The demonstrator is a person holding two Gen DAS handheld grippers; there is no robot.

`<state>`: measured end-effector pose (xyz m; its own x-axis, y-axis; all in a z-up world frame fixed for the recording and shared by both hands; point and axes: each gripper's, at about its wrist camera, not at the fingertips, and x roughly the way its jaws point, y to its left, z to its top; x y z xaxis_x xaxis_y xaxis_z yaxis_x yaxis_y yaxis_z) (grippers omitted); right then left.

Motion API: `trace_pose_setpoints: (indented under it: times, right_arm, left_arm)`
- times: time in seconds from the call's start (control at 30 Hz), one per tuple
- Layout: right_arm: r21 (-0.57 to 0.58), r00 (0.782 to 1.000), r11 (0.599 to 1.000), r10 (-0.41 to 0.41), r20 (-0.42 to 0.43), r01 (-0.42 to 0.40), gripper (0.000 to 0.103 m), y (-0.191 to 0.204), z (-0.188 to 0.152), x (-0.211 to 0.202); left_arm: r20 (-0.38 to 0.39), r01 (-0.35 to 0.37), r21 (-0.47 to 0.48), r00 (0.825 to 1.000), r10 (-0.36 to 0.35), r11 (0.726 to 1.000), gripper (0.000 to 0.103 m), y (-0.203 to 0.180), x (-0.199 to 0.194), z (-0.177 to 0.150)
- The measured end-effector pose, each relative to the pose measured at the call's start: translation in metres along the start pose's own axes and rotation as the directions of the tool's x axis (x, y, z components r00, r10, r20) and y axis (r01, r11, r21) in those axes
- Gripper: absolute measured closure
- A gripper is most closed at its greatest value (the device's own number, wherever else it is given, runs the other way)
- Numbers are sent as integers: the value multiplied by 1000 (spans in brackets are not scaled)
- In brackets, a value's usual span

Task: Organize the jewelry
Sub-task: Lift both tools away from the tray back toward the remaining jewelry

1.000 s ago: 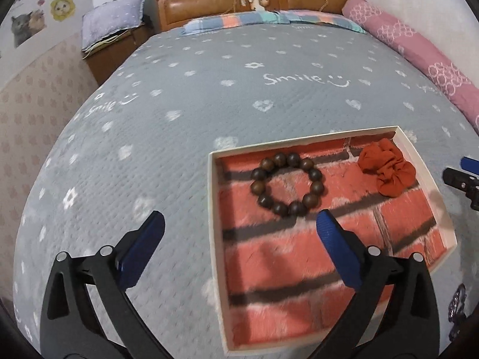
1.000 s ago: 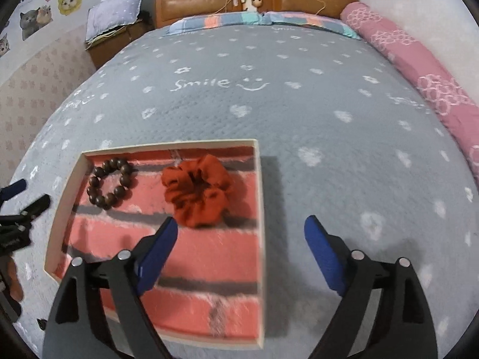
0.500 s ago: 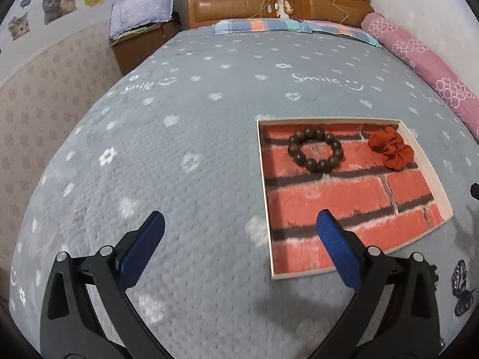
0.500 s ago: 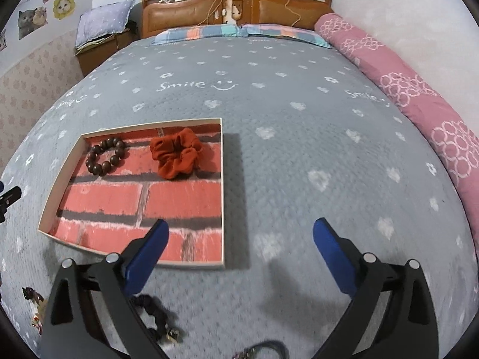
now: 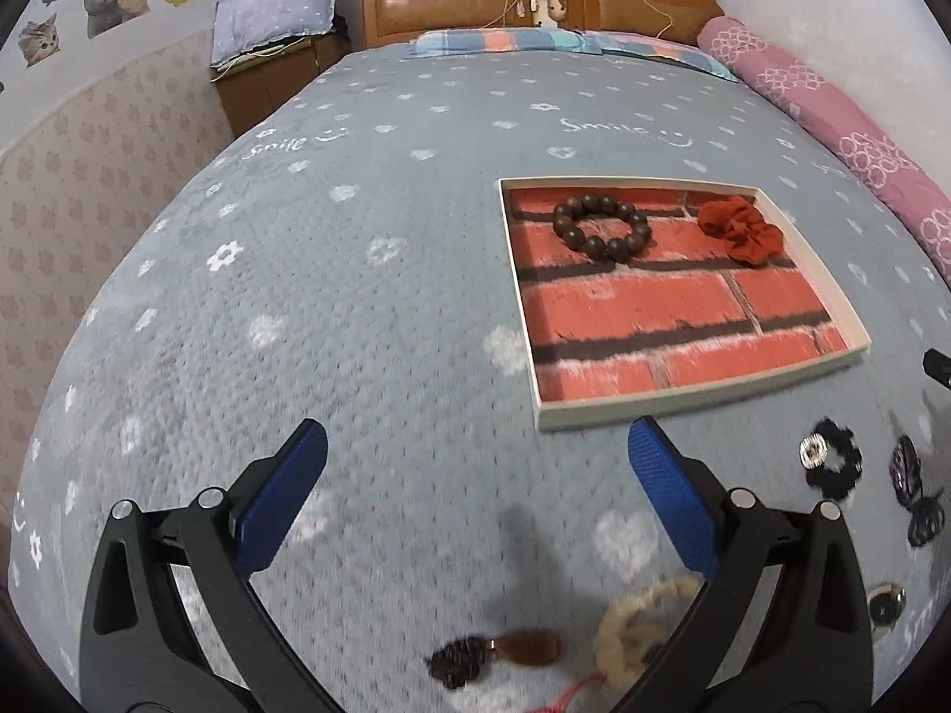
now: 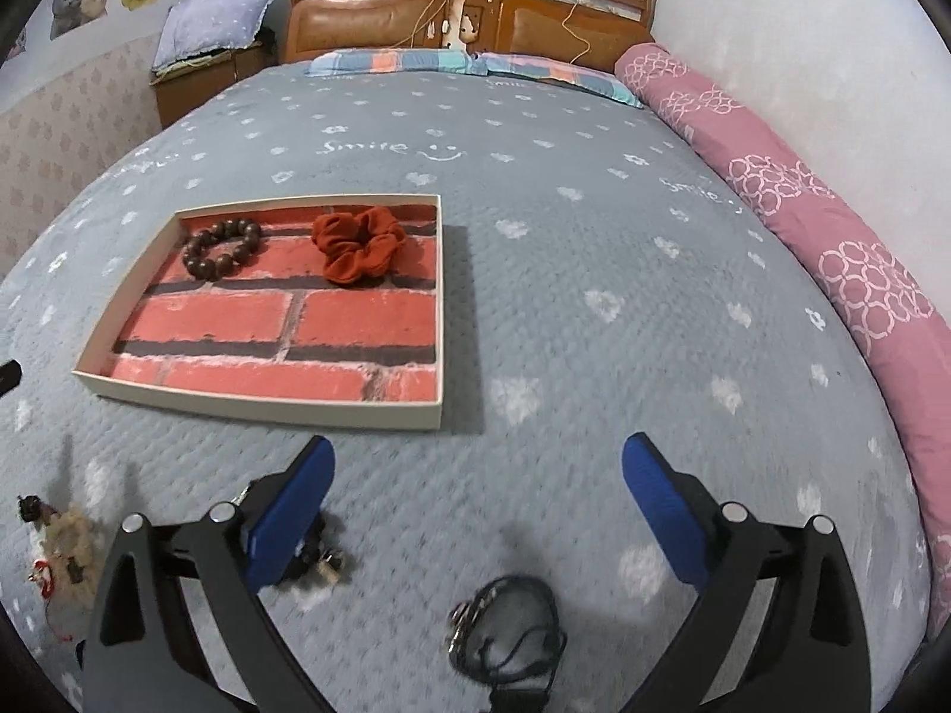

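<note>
Both grippers, left (image 5: 475,469) and right (image 6: 475,475), are spread and empty over the bed (image 6: 594,237). The tray (image 6: 267,404), holding bracelet (image 6: 221,248) and scrunchie (image 6: 359,245), lies beyond them; the right's jaws just widened.

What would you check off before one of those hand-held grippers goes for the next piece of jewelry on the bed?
1. Right hand-held gripper open, nothing between its blue pads: ok.
2. Left hand-held gripper open and empty: ok.
3. Shallow cream tray with brick-print floor has bare space in front: ok.
4. Dark wooden bead bracelet and rust-red fabric scrunchie lie apart inside the tray: ok.
5. Black cord necklace lies loose on the grey quilt, below the right pads: ok.
6. Its clasp free of tangles: cannot tell, blurred.
</note>
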<state>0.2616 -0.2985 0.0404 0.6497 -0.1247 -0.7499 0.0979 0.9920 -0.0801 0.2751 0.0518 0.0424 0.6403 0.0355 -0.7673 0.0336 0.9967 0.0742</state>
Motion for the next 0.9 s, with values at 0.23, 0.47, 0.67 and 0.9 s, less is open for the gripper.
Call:
trace_pose_setpoints:
  times: [0.23,0.47,0.67,0.9]
  right_arm:
    - [-5,999,1000,24,43,-24,8,4,-39,-34]
    - [-26,997,1000,10,81,-8,8,9,-87,-64]
    - [7,997,999,51,66,-51,8,12,-133,-71]
    - [38,993,996,81,81,-84,8,17,-161,-74]
  left_arm:
    - [43,-47,63,998,45,997,5,-7,-32,-32]
    - [58,-12,37,998,10,999,5,-4,-52,-80]
    - [30,27,-15,999,-27,1000,5,-1,-48,-119]
    - [38,51,-57,998,-49,997,5,-4,-51,-152]
